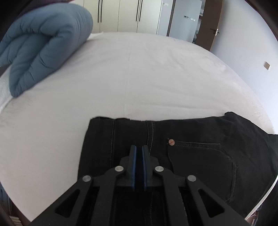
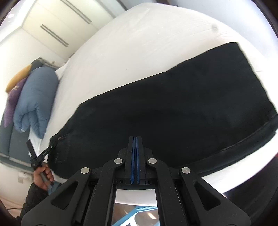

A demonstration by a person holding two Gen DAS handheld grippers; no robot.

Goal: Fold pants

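Nearest in the left wrist view, the left gripper [image 1: 139, 147] is seen pointing down over the black pants [image 1: 199, 156]. Its blue pads [image 1: 133, 165] are drawn almost together, a thin slit is left between them, and no cloth is seen pinched there, so it is read as clenched on nothing. Just past the tips, the waist end of the pants is laid flat on the white bed sheet [image 1: 139, 78], with pale stitching, a pocket seam and a small rivet [image 1: 171, 142] picked out to the right. Farther off to the left, a folded blue duvet [image 1: 43, 48] is rested on the bed, and white wardrobe doors [image 1: 121, 15] are lined up along the far wall.

In the right wrist view, the right gripper [image 2: 135, 139] is held low over the pants [image 2: 173, 113] too. Its pads [image 2: 133, 156] are pressed flat together and nothing is caught between them. The pants are spread as one long dark band across the sheet [image 2: 130, 52], from the near left to the far right, along the bed's near edge. At the near left, the other gripper [image 2: 52, 147] is glimpsed at the waist corner, held by a person's hand [image 2: 41, 175]; whether cloth is touched there cannot be told. Beyond it the blue duvet [image 2: 34, 104] is seen, with a purple cushion [image 2: 13, 100] and an orange one [image 2: 19, 76] stacked behind.
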